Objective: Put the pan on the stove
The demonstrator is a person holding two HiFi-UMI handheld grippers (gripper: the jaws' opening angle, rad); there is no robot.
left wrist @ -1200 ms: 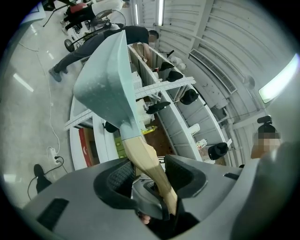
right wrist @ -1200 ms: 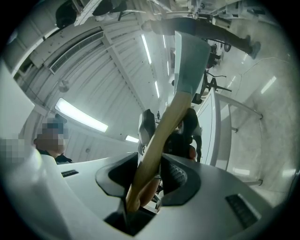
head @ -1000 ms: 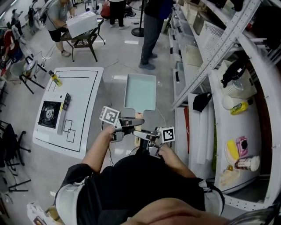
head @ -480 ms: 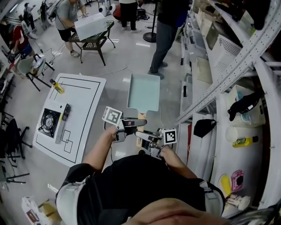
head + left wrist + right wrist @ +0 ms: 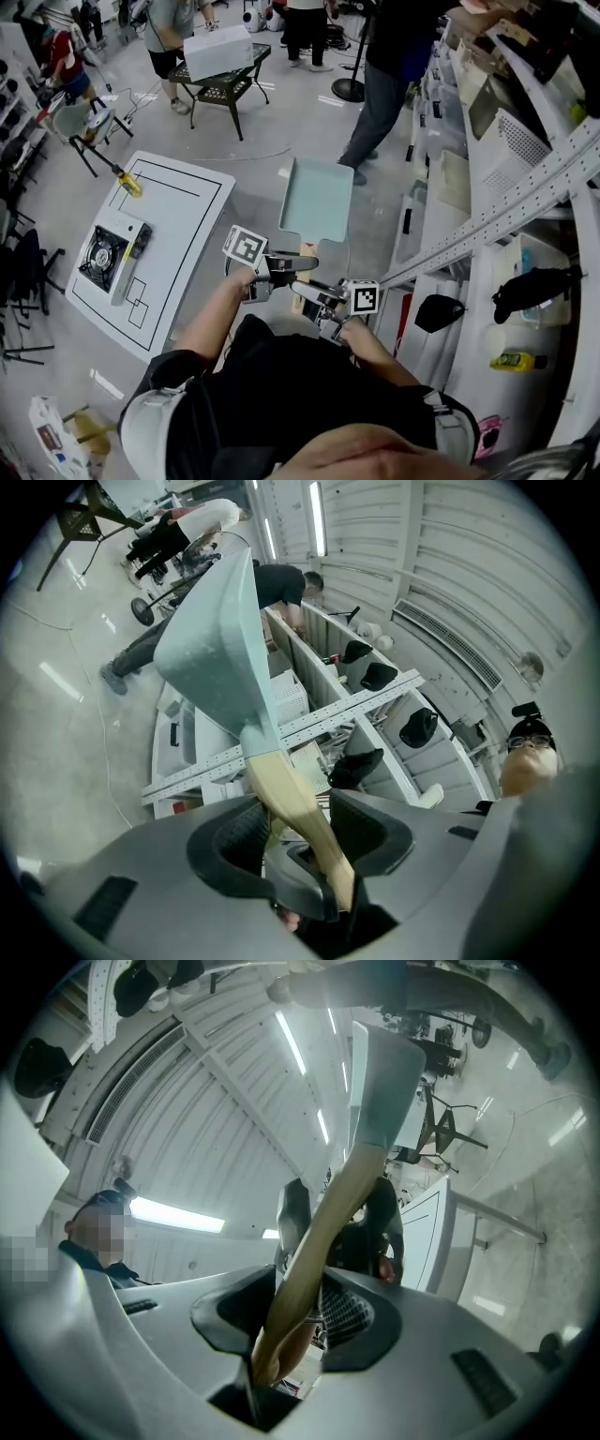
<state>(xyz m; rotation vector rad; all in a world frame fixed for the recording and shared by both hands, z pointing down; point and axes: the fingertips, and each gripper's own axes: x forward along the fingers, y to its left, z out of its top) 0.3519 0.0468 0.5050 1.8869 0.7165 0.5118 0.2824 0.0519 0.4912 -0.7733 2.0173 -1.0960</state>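
Observation:
A pale teal rectangular pan (image 5: 317, 199) with a wooden handle (image 5: 306, 251) is held out level above the floor. Both grippers grip that handle from opposite sides. My left gripper (image 5: 281, 267) is shut on it, and in the left gripper view the handle (image 5: 291, 803) runs between the jaws up to the pan (image 5: 216, 639). My right gripper (image 5: 310, 292) is shut on the handle's end (image 5: 314, 1241), with the pan (image 5: 384, 1072) beyond. The portable stove (image 5: 105, 258) sits on a white table (image 5: 183, 211) to the left, well apart from the pan.
A yellow bottle (image 5: 129, 184) lies at the table's far corner. Metal shelving (image 5: 506, 216) with boxes and black caps runs along the right. People stand at the back near a black cart (image 5: 220, 80). Chairs stand at the far left.
The view has swung, so the shelves slid right and the table's far end came further into view. Both grippers keep their hold on the pan handle.

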